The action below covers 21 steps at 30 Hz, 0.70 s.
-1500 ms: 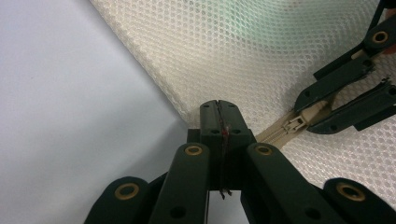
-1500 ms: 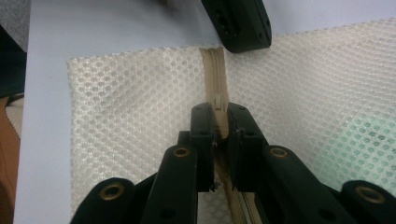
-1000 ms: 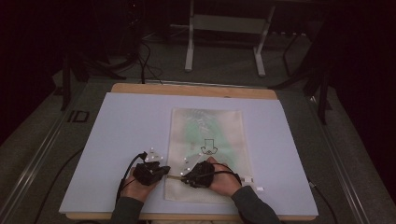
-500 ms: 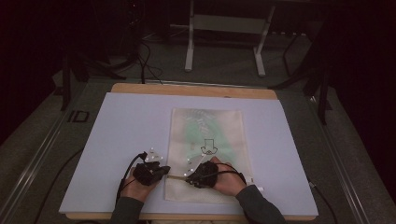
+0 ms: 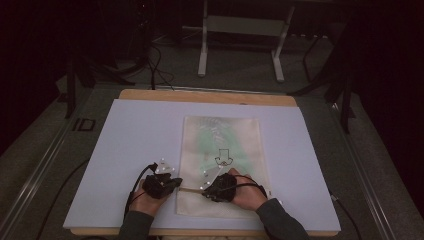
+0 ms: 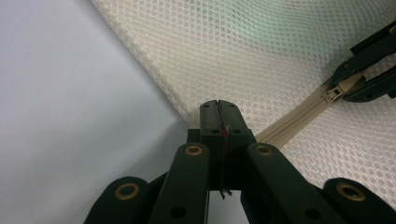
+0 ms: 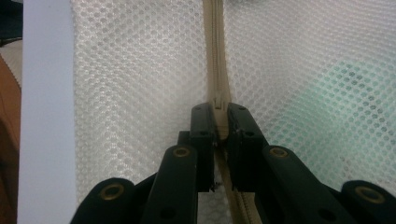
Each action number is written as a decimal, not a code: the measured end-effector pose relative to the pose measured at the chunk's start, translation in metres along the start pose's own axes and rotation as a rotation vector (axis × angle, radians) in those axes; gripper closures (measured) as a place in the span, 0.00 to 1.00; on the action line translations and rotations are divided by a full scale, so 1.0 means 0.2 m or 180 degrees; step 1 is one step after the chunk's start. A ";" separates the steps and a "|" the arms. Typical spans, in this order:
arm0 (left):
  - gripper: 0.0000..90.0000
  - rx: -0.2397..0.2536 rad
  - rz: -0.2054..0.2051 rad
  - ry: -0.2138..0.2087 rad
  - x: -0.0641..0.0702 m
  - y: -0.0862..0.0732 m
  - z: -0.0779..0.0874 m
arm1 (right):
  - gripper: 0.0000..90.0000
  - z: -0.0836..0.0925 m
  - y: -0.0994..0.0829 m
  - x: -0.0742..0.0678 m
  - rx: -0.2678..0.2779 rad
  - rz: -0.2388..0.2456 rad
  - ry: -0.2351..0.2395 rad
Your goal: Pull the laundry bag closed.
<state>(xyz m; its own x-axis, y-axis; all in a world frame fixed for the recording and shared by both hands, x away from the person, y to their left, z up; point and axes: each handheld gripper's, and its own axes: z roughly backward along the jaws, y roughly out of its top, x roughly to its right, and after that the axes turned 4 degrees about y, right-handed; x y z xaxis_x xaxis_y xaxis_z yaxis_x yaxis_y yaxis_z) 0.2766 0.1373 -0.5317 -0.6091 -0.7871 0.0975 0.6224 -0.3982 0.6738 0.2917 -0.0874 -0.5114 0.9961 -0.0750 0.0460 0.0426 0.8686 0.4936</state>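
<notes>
Mesh, cream-white and honeycomb-woven, makes up a flat rectangular zip bag lying on the pale lavender board that covers the wooden table, right of the board's middle and reaching to its near edge. Something green shows through the bag's far half. A beige zipper runs across the bag's near end. The left gripper, at the bag's near left edge, has its jaws pressed together on the zipper's end there. The right gripper sits just beside it on the bag, its jaws narrow and clamping the beige zipper pull.
</notes>
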 end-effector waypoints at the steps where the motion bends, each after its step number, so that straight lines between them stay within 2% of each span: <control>1: 1.00 -0.0002 -0.0003 0.0002 0.00 0.00 0.00 | 0.91 0.00 0.00 0.00 -0.0011 0.0004 -0.0003; 21: 1.00 -0.0001 -0.0002 0.0006 0.00 0.00 0.00 | 0.91 0.04 -0.05 -0.02 -0.0056 0.0011 -0.0044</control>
<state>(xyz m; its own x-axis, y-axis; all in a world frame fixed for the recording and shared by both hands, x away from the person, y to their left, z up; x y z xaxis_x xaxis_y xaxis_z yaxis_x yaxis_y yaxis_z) 0.2764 0.1371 -0.5317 -0.6086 -0.7877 0.0958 0.6222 -0.3988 0.6737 0.2869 -0.0991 -0.5086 0.9951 -0.0788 0.0596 0.0408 0.8774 0.4780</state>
